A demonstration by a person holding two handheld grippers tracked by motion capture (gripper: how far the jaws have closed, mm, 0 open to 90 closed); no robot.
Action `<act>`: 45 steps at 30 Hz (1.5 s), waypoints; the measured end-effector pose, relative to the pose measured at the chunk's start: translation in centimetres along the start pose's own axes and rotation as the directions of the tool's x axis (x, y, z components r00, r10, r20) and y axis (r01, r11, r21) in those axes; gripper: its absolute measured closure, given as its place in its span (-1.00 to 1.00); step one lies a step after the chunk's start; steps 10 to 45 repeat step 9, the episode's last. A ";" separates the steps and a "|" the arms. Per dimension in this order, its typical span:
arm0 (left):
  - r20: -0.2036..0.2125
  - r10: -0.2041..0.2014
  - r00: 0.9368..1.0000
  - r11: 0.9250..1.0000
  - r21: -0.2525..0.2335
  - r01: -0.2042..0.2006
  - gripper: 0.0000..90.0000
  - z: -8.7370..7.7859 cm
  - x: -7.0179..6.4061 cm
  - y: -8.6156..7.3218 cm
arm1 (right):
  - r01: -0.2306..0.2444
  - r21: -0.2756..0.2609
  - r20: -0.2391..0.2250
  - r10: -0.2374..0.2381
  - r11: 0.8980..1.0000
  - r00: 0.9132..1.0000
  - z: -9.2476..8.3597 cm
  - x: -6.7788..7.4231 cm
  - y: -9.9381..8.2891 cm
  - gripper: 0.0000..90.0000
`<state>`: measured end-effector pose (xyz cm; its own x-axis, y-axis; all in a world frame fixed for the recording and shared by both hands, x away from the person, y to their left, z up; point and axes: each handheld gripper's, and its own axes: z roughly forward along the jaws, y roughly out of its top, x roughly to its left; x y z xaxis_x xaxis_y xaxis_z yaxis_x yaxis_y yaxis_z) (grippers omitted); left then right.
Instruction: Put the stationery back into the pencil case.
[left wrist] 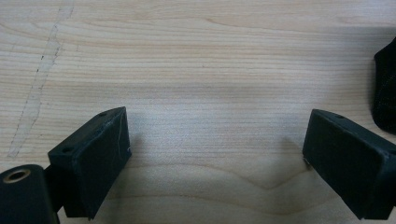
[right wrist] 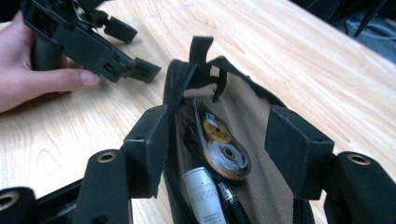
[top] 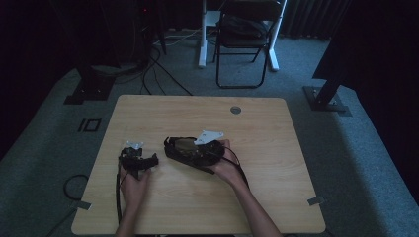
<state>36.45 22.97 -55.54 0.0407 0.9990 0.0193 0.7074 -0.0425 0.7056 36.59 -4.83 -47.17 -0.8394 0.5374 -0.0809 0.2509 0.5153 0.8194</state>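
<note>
On the desk [top: 257, 197], toward its near left part, lies an open black pencil case [top: 190, 150] with a tan lining, its mouth unzipped. Right gripper [right wrist: 224, 140]: jaws spread wide, one to each side of the case's opening, the left jaw against the zipper edge, the right jaw over the tan lining; whether the right jaw presses the fabric cannot be told. Nothing is clamped between them. Inside the case, seen from the right gripper view: a correction tape dispenser [right wrist: 222, 151] with clear round reels, a white cylindrical tube [right wrist: 203, 196] beside it, and a dark pen [right wrist: 231, 203] touching the tube. A black zipper pull tab [right wrist: 201, 49] stands up at the far end of the case.

Left gripper [left wrist: 217, 154]: jaws wide apart, hovering low over bare wood grain, holding nothing; the case's black edge [left wrist: 385, 88] lies just beside its right jaw. In the high view this left gripper [top: 138, 160] sits left of the case, near it, held in the person's left hand [top: 132, 187]; the right hand [top: 227, 170] grips the other tool at the case's right end.
</note>
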 end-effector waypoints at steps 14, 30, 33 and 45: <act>-0.001 -0.002 1.000 1.000 -0.003 0.002 -0.83 0.1 0.0 0.0 | 0.016 -0.035 0.012 -0.015 0.999 1.000 -1.9 0.5 0.5 -0.12; -0.001 -0.002 1.000 1.000 -0.003 0.002 -0.83 0.1 0.0 0.0 | 0.016 -0.035 0.012 -0.015 0.999 1.000 -1.9 0.5 0.5 -0.12; -0.001 -0.002 1.000 1.000 -0.003 0.002 -0.83 0.1 0.0 0.0 | 0.016 -0.035 0.012 -0.015 0.999 1.000 -1.9 0.5 0.5 -0.12; -0.001 -0.002 1.000 1.000 -0.003 0.002 -0.83 0.1 0.0 0.0 | 0.016 -0.035 0.012 -0.015 0.999 1.000 -1.9 0.5 0.5 -0.12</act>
